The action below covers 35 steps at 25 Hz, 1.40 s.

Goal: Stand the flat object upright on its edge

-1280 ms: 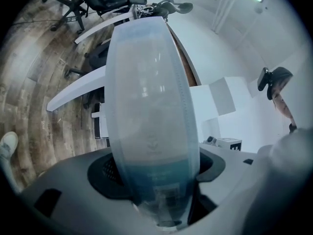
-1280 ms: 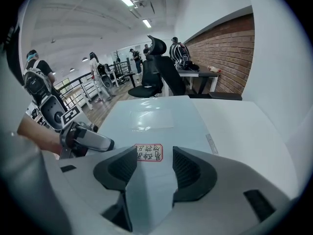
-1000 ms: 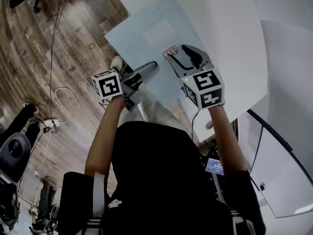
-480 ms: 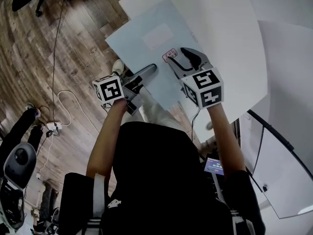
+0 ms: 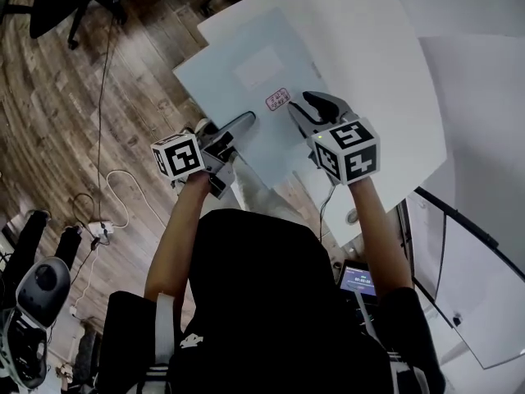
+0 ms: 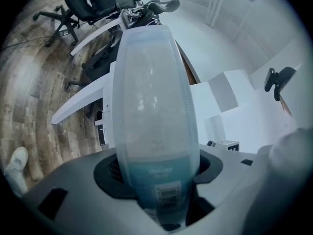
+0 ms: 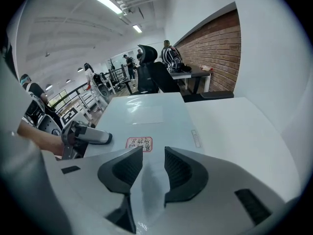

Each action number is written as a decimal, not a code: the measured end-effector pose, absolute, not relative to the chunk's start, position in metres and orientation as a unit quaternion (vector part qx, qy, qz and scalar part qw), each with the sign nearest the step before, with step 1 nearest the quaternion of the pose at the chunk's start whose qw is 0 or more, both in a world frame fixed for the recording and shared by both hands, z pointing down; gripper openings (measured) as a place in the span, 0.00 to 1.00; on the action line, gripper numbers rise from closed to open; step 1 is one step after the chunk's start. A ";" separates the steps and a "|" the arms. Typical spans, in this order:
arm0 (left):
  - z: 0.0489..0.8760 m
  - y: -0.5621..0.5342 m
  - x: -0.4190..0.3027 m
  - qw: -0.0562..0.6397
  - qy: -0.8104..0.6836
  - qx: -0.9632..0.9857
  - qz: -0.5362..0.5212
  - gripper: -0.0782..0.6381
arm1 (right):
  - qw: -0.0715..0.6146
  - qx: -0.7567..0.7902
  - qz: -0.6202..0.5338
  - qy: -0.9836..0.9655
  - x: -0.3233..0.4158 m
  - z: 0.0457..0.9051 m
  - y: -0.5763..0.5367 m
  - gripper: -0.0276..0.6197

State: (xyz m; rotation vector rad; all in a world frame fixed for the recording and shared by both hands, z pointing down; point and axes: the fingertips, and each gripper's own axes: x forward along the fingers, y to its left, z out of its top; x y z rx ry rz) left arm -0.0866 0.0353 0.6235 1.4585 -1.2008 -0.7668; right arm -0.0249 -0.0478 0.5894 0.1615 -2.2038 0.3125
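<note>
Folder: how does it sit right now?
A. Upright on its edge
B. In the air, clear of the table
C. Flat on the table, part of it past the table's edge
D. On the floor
C: in the head view the folder lies face up on the table, and its left part sticks out past the table's edge over the floor.

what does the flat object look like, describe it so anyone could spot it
Find the big white table. A folder lies at its left edge, hanging out over the wood floor. It is thin, pale blue and see-through against the plain white top, with a small red-framed label.
</note>
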 end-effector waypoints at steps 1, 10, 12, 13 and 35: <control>0.619 0.034 -0.089 0.517 -0.507 0.612 -0.317 0.51 | 0.436 0.069 0.128 -0.888 -0.024 0.586 -0.050 0.30; 0.578 0.027 -0.088 0.475 -0.540 0.645 -0.259 0.51 | 0.401 0.087 0.163 -0.898 -0.005 0.559 -0.060 0.26; 0.570 0.026 -0.088 0.466 -0.544 0.652 -0.247 0.51 | 0.390 0.091 0.170 -0.901 -0.005 0.553 -0.059 0.25; 0.566 0.026 -0.088 0.461 -0.547 0.656 -0.241 0.51 | 0.385 0.093 0.172 -0.902 -0.006 0.549 -0.059 0.24; 0.473 -0.036 -0.095 0.335 -0.568 0.749 -0.056 0.50 | 0.308 0.191 0.185 -0.913 0.011 0.481 -0.092 0.19</control>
